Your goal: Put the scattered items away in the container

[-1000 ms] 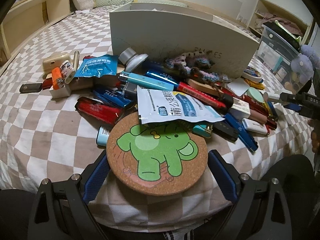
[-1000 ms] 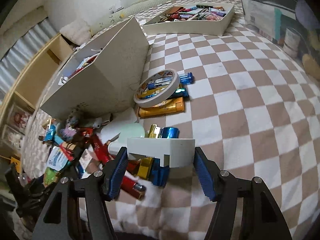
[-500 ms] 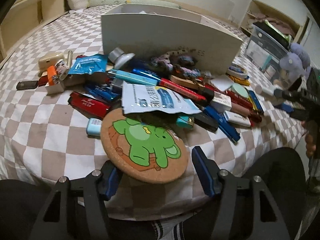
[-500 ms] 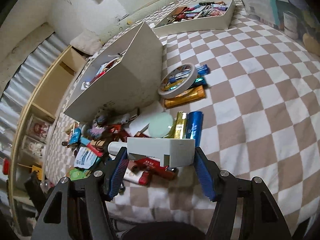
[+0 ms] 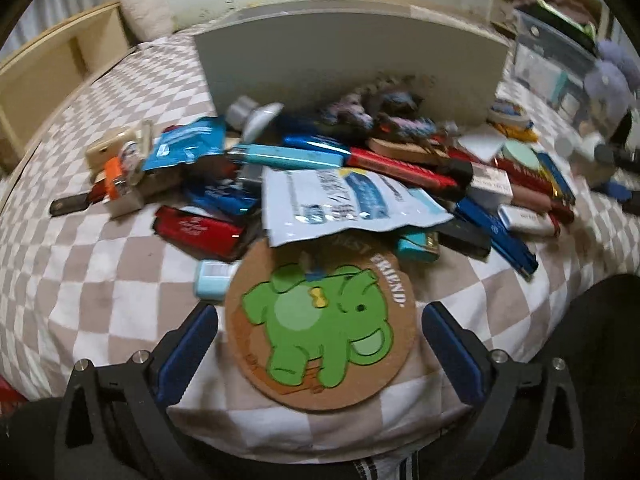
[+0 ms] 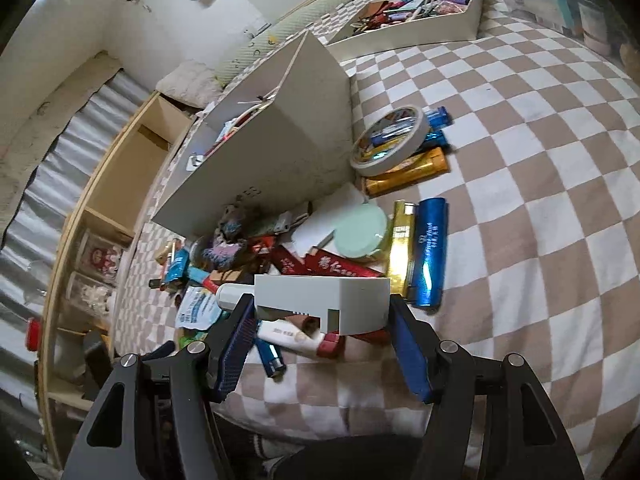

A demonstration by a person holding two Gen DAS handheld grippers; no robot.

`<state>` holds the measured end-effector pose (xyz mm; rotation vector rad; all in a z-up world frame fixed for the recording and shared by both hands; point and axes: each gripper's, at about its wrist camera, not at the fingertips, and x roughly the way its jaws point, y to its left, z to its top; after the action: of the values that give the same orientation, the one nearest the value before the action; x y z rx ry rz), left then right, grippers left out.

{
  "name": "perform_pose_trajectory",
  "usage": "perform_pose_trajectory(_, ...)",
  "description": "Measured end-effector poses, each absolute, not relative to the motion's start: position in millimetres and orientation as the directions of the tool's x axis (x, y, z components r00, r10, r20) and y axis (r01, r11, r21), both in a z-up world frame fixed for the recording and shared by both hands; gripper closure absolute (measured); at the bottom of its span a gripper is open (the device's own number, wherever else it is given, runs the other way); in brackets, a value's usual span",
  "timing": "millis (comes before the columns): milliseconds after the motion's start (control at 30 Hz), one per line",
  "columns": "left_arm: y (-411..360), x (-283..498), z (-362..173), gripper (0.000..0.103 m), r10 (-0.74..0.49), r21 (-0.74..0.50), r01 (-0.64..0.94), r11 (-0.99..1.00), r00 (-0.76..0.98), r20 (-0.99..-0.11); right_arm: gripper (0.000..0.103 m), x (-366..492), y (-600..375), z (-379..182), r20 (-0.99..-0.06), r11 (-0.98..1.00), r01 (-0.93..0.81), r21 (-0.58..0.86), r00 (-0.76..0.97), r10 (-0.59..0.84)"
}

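left gripper [image 5: 320, 344]: jaws opening, at full spread. the cork coaster [image 5: 320, 324] lies between the fingers, flat on the checkered cover [image 5: 100, 280], with a sliver of gap at each pad, so it's not pinched. its far edge is tucked under a white-blue pouch [image 5: 344, 204].

right gripper [image 6: 322, 344]: clamped on a white block [image 6: 332, 300], both pads pressing its ends, block held clear above the pile.

pile [image 5: 360, 184]: red, blue and teal packs, pens and lighters heaped against the near wall of the white box [image 5: 352, 64]. the right view shows the box [image 6: 260, 148] already has items inside. tape roll [image 6: 390, 140] sits on a few packs beside the box corner; gold pack [image 6: 402, 248] and blue tube [image 6: 430, 252] lie side by side right of the pile. a second tray [image 6: 416, 12] of items is well apart at the far end of the bed.
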<state>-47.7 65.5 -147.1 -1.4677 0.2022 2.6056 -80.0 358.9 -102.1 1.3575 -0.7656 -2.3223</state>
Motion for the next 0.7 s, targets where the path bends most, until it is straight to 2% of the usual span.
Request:
perform_pose_trajectory(133, 72, -51, -156, 0.000, 0.012, 0.102, -0.201, -0.974, -0.500, -0.866, 0.037, -78, 354, -92, -0.658, -0.775, 0.051, 0.630, -0.495, -0.567)
perform_pose_trajectory(700, 61, -47, -150, 0.002, 0.078, 0.017, -0.186, -0.982, -0.493, -0.866, 0.037, -98, 329, -29, -0.527, -0.720, 0.175, 0.672, -0.570, -0.631)
